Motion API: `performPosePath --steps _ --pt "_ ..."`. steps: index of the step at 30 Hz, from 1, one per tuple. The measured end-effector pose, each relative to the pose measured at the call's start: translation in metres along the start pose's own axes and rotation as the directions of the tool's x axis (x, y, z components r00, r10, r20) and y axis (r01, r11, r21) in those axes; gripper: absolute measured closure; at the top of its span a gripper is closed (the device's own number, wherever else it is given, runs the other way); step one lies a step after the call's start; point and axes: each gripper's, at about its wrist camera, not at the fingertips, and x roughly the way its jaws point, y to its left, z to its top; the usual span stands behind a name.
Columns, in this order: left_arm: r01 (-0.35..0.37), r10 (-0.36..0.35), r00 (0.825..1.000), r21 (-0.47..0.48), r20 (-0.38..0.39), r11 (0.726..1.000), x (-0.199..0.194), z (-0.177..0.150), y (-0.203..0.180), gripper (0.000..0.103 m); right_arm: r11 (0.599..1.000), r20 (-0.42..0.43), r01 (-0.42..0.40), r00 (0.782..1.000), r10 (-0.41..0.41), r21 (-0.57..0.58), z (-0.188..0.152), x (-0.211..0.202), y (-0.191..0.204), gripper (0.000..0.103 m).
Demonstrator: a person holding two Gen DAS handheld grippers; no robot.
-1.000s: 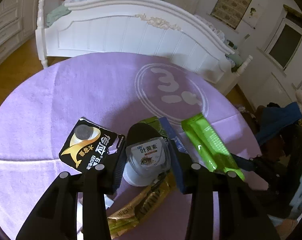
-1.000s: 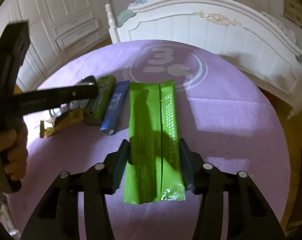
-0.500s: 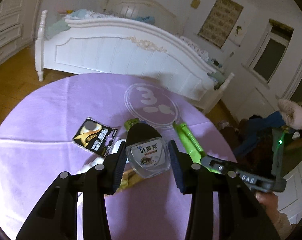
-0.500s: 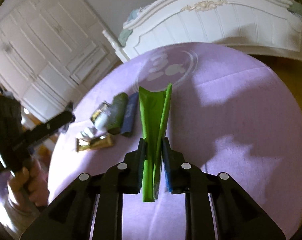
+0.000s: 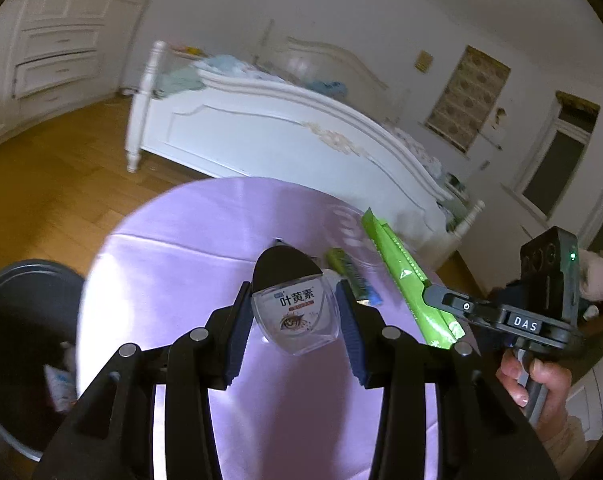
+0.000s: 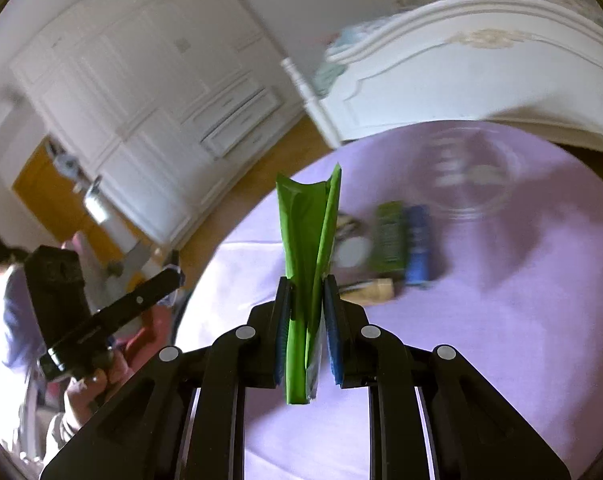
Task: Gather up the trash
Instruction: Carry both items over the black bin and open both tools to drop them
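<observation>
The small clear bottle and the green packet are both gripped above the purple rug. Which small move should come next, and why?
Probably carry both toward the dark bin at lower left. The left gripper clamps the small clear bottle, the right gripper pinches the green packet, and both hang clear of the purple rug.

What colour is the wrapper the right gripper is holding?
Bright green; the wrapper shows best in the right wrist view.

Eye-drop bottle (image 5: 295, 320) between left gripper (image 5: 295, 326) pads: clear glossy plastic, printed paper label, matt black cap. Pads (image 5: 237, 334): blue ribbed rubber; frame matt black plastic, bright metal pins. Green wrapper (image 6: 307, 276) in right gripper (image 6: 307, 334): glossy foil-like film, creased. Rug (image 5: 173, 280) beneath: matt purple pile. Bed frame (image 5: 285, 136) beyond: glossy white-painted wood. Floor (image 5: 49, 168): polished wood.
</observation>
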Motion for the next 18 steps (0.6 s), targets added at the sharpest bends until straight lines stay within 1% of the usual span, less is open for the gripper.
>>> performPosePath --steps 4,6,9,12,16,18 --pt "-0.059 0.060 0.997 -0.031 0.046 0.998 -0.033 -0.006 0.028 0.062 0.997 -0.049 -0.045 0.998 0.041 -0.066 0.001 0.025 0.042 0.085" --pt "-0.082 0.086 0.994 -0.054 0.061 0.995 -0.047 -0.010 0.043 0.062 0.992 -0.088 -0.081 0.993 0.072 -0.095 -0.001 0.042 0.065 0.085" --pt "-0.127 0.135 0.987 -0.102 0.083 0.987 -0.066 -0.019 0.070 0.062 0.984 -0.139 -0.115 0.986 0.096 -0.138 -0.005 0.066 0.096 0.085" --pt "-0.184 0.201 0.975 -0.161 0.095 0.970 -0.082 -0.032 0.100 0.062 0.974 -0.204 -0.145 0.973 0.108 -0.177 -0.011 0.099 0.126 0.085" --pt "-0.237 0.261 0.961 -0.222 0.090 0.946 -0.099 -0.047 0.133 0.062 0.960 -0.264 -0.180 0.957 0.120 -0.215 -0.017 0.135 0.161 0.085" --pt "-0.260 0.287 0.955 -0.247 0.081 0.934 -0.104 -0.054 0.147 0.062 0.954 -0.299 -0.200 0.945 0.129 -0.222 -0.020 0.155 0.177 0.085"
